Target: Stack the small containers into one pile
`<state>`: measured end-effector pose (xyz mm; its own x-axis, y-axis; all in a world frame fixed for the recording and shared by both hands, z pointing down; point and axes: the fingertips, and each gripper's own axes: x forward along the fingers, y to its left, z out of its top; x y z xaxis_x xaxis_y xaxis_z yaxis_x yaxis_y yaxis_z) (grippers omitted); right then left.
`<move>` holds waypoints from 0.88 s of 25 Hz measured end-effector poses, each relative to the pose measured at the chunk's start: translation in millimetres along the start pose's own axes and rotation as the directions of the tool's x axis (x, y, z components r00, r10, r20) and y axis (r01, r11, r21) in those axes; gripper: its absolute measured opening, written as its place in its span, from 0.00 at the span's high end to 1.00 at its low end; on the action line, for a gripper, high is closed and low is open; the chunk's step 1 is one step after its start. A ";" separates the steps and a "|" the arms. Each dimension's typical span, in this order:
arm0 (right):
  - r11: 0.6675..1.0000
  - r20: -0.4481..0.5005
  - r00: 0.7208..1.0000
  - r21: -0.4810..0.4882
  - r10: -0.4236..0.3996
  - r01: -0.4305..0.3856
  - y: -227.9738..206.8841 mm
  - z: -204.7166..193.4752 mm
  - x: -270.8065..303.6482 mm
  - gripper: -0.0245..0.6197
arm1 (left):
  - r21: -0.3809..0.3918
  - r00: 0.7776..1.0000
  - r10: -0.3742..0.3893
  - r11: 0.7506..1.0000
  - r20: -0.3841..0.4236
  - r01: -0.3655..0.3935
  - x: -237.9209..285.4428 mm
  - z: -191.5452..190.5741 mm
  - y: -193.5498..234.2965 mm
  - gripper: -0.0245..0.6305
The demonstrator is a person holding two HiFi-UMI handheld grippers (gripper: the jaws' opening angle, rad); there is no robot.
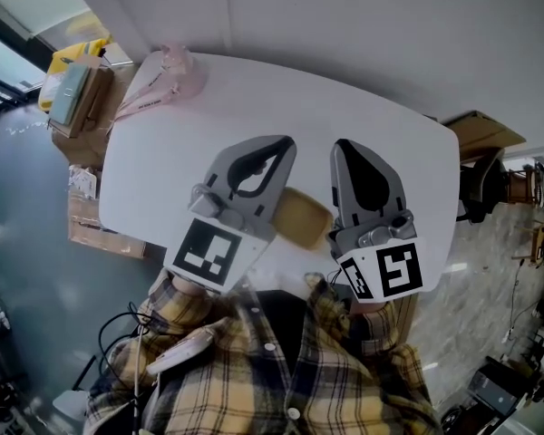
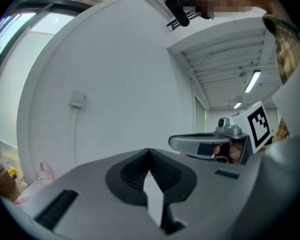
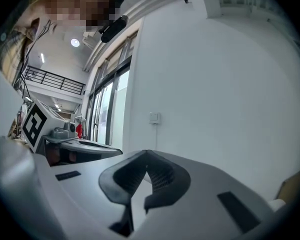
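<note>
A small tan container [image 1: 301, 217] rests on the white table [image 1: 344, 98] near its front edge, partly hidden between my two grippers. My left gripper [image 1: 286, 143] is held up above the table, left of the container, jaws shut with nothing between them. My right gripper [image 1: 344, 146] hangs beside it on the right, also shut and empty. In the left gripper view the closed left gripper [image 2: 149, 152] points level at a white wall, with the right gripper [image 2: 210, 143] beside it. The right gripper view shows the same, the right gripper's [image 3: 146, 153] jaws closed, the left gripper [image 3: 82, 147] alongside.
A pink bag-like thing [image 1: 168, 72] lies at the table's far left corner. Cardboard boxes [image 1: 77, 98] stand on the floor to the left, another box [image 1: 480, 132] and a dark chair [image 1: 482, 184] to the right. The person's plaid shirt [image 1: 254, 379] fills the bottom.
</note>
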<state>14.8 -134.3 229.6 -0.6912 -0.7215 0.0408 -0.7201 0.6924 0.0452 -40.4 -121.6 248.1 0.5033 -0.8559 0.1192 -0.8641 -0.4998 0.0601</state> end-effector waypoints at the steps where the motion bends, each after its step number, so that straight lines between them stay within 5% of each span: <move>1: 1.000 -0.003 1.000 0.001 0.000 0.000 0.1 -1.0 0.0 0.94 | 0.008 1.000 -0.002 1.000 -0.001 0.002 0.7 -1.5 0.0 0.93; 22: 0.998 -0.025 0.999 0.055 -0.032 0.034 -14.0 -14.3 -5.7 0.94 | 0.039 0.999 -0.042 0.998 -0.004 0.042 11.3 -9.5 -1.5 0.93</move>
<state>29.8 -139.9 243.0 -0.6658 -0.7434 0.0644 -0.7453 0.6667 -0.0085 -33.6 -129.3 258.8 0.5393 -0.8334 0.1205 -0.8410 -0.5404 0.0268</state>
